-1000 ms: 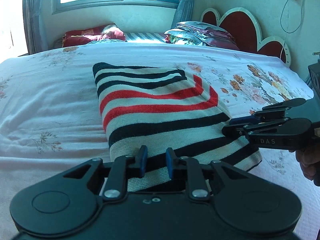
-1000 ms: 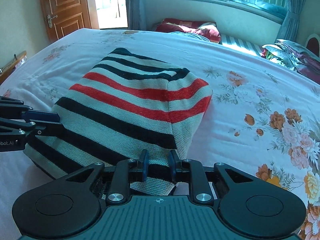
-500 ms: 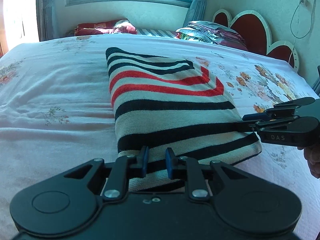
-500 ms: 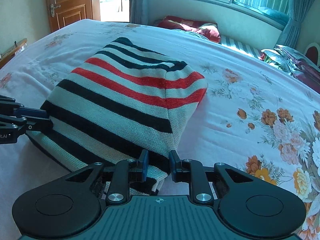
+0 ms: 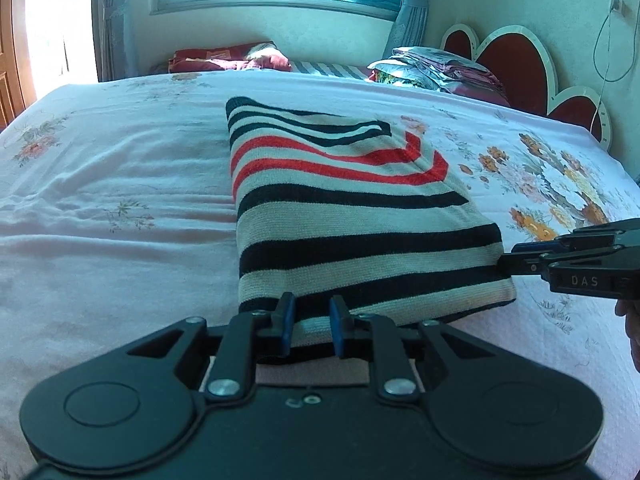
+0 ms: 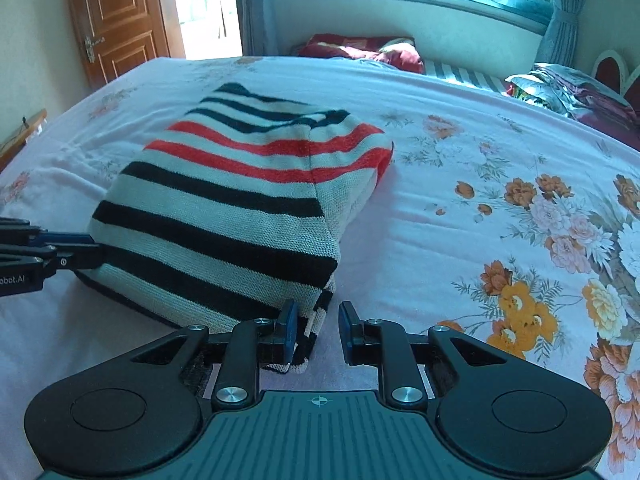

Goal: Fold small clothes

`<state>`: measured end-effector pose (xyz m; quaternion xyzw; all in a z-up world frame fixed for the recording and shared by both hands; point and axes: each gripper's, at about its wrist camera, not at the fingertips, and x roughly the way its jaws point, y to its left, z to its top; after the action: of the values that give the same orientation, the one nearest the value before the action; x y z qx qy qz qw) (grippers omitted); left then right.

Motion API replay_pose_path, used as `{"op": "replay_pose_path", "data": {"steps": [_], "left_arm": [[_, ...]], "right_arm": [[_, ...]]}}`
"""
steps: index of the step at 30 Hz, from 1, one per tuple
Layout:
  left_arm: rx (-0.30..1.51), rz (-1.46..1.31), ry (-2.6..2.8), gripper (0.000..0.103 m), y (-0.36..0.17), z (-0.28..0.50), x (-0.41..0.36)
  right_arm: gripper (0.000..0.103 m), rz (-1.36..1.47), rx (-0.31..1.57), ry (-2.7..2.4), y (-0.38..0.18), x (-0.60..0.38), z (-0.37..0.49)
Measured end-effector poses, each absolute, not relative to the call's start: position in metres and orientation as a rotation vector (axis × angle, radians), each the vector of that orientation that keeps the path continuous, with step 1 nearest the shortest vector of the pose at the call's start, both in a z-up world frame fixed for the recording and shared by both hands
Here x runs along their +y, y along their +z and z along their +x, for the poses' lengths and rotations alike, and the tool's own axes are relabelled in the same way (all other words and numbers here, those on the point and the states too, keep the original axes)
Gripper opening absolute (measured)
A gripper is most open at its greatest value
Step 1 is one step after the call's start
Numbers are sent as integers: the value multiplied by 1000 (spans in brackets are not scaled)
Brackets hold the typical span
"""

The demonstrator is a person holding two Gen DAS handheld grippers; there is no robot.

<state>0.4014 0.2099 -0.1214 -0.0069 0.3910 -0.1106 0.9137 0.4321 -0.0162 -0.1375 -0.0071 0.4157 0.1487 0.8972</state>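
A folded sweater (image 5: pixel 352 216) with black, cream and red stripes lies on the bed, its folded end pointing toward the window. My left gripper (image 5: pixel 312 318) is shut on the sweater's near edge, and cloth fills the gap between its blue pads. The right gripper (image 6: pixel 318 320) is shut on the near right corner of the sweater (image 6: pixel 224 208); the hem sits against its left pad. From the left wrist view the right gripper (image 5: pixel 510 260) bites the sweater's right side. In the right wrist view the left gripper (image 6: pixel 90 250) grips the left side.
The bed sheet (image 6: pixel 460 240) is pink-white with orange flowers on its right half. Folded bedding (image 5: pixel 436 68) is stacked by the red headboard (image 5: pixel 516 64). A red pillow (image 6: pixel 360 50) lies under the window. A wooden door (image 6: pixel 120 24) stands far left. A hand (image 5: pixel 632 320) shows at the right edge.
Both grippers have slid across the bed with the sweater's near edge in them. The sweater now lies straighter, and less cloth shows between the right pads.
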Motion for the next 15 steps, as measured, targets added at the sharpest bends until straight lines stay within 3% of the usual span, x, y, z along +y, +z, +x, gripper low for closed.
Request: {"op": "replay_pose_path", "data": {"steps": [8,10,11,12,13,14,15], "left_arm": [[792,-53,-195,25,-122,350,202],[759,-50,-176,34,-117,335,198],[727,-47,-153,54,-113,327,194],[689,-34,-107,98,-109,319,190],[648,-4,-49,98,-106,311,184],[614,37,-28,103,-105,304,178],[608,57,-39,103,-104,300,173]], "right_arm": [[20,30,847,253,-128,-47,385],[21,49,828,244,-123,-55,370],[21,61,816,241,-119,-58,363],[24,72,801,231,-116,-61,357],[60,81,788,204,-113,-63,351],[91,85,771,168,-110,-65,345],[103,89,714,130,-106,-67,336]]}}
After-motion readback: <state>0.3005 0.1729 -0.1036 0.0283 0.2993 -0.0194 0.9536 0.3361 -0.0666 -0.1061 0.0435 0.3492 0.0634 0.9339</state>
